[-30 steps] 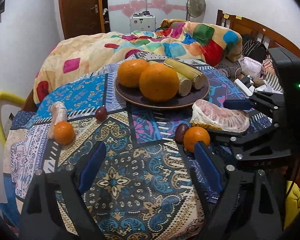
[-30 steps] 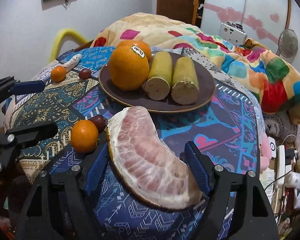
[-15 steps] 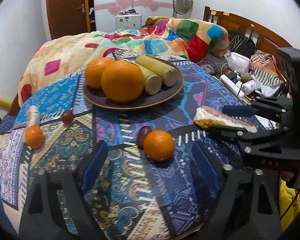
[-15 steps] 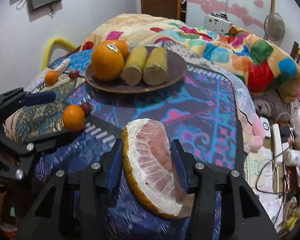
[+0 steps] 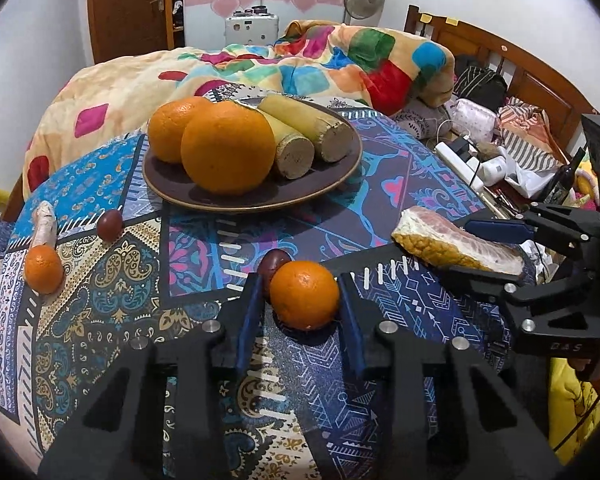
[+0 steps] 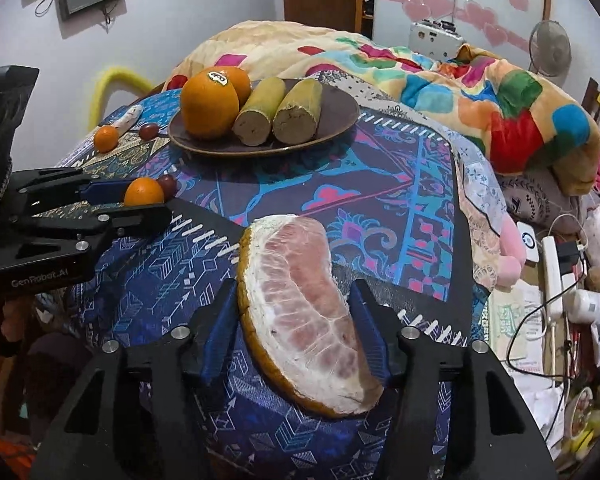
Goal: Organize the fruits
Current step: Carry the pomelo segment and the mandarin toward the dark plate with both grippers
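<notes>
**Both grippers on fruit at the near edge of the patterned cloth**

The left gripper (image 5: 300, 304) sits low at the near side of the blue, paisley-patterned tablecloth (image 5: 132, 288), and its jaws have just been closing around a small round orange mandarin (image 5: 304, 294). Both blue pads stand against the fruit's sides, so it is grasped while resting on the cloth. A small dark-red round fruit (image 5: 274, 262) touches the mandarin on its far left side.

To the right, the right gripper (image 6: 296, 332) is clenched on a large pomelo wedge with yellow rind and pale pink flesh (image 6: 304, 312). Its jaws have just been opening a little, yet the pads press the rind and the flesh face. The wedge stands on its edge, tilted, near the cloth's near right corner.

Farther back, a dark brown round plate (image 5: 332, 184) holds two large oranges (image 5: 228, 146) on its left and two short yellowish sugarcane pieces (image 5: 296, 140) on its right, lying side by side with cut ends toward the camera.

At the far left of the cloth lie a second small mandarin (image 5: 43, 269), a pale knobbly root (image 5: 44, 226) touching it, and another dark-red round fruit (image 5: 109, 224) just beside them.
</notes>
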Tool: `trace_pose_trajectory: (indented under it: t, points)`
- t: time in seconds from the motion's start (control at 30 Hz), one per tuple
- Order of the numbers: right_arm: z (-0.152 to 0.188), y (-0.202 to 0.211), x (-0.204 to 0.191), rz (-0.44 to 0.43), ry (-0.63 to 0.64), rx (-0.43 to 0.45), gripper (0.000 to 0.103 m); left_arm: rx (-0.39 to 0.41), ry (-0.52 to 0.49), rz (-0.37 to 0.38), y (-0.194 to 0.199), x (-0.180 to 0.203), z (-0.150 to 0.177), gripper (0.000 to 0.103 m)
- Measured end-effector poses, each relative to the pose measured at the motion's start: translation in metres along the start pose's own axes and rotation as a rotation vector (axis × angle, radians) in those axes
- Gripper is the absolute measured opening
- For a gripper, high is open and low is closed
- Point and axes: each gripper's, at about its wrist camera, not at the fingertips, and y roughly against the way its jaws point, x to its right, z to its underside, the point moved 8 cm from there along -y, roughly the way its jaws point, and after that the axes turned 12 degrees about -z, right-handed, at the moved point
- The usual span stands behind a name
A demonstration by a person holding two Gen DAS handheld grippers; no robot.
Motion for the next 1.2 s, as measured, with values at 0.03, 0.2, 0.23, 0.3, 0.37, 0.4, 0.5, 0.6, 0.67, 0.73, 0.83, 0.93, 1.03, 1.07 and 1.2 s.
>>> trace_pose_trajectory:
  t: [0.03, 0.2, 0.23, 0.3, 0.37, 0.4, 0.5, 0.6, 0.67, 0.73, 0.83, 0.93, 1.03, 1.07, 1.2]
  points:
    - [-0.001, 0.000, 0.000, 0.005, -0.001, 0.006, 0.050, 0.003, 0.001, 0.002, 0.002, -0.001, 0.000, 0.035]
    - [-0.007, 0.002, 0.003, 0.011, -0.030, 0.050, 0.048, 0.032, -0.011, 0.000, 0.012, -0.005, -0.004, 0.031]
    - [-0.008, 0.002, 0.003, 0.010, -0.034, 0.056, 0.048, 0.039, -0.009, -0.004, 0.014, -0.008, -0.006, 0.031]
    - [-0.014, 0.005, 0.003, 0.009, -0.039, 0.074, 0.048, 0.047, -0.003, -0.009, 0.017, -0.012, -0.008, 0.031]
    - [-0.020, 0.010, 0.000, 0.009, -0.039, 0.096, 0.048, 0.060, 0.006, -0.016, 0.020, -0.018, -0.011, 0.031]
    - [-0.024, 0.013, -0.001, 0.009, -0.037, 0.109, 0.048, 0.068, 0.012, -0.021, 0.023, -0.022, -0.014, 0.031]
    - [-0.034, 0.020, -0.005, 0.009, -0.031, 0.145, 0.048, 0.086, 0.031, -0.037, 0.026, -0.033, -0.020, 0.031]
    - [-0.047, 0.027, -0.008, -0.002, -0.026, 0.179, 0.048, 0.102, 0.051, -0.058, 0.028, -0.047, -0.028, 0.031]
    - [-0.056, 0.030, -0.010, -0.003, -0.021, 0.201, 0.048, 0.109, 0.061, -0.068, 0.028, -0.054, -0.033, 0.031]
    - [-0.065, 0.032, -0.013, -0.002, -0.018, 0.224, 0.048, 0.117, 0.071, -0.083, 0.026, -0.063, -0.038, 0.031]
    - [-0.077, 0.032, -0.013, 0.002, -0.013, 0.249, 0.048, 0.122, 0.084, -0.098, 0.021, -0.074, -0.045, 0.031]
    - [-0.089, 0.029, -0.014, 0.003, -0.005, 0.265, 0.048, 0.119, 0.091, -0.102, 0.014, -0.082, -0.052, 0.031]
    - [-0.099, 0.025, -0.013, 0.001, -0.001, 0.274, 0.048, 0.121, 0.090, -0.108, 0.007, -0.087, -0.058, 0.031]
    - [-0.103, 0.023, -0.013, -0.001, 0.000, 0.276, 0.048, 0.121, 0.089, -0.109, 0.004, -0.088, -0.059, 0.031]
    - [-0.117, 0.014, -0.015, -0.004, 0.005, 0.285, 0.048, 0.121, 0.086, -0.115, -0.005, -0.093, -0.065, 0.031]
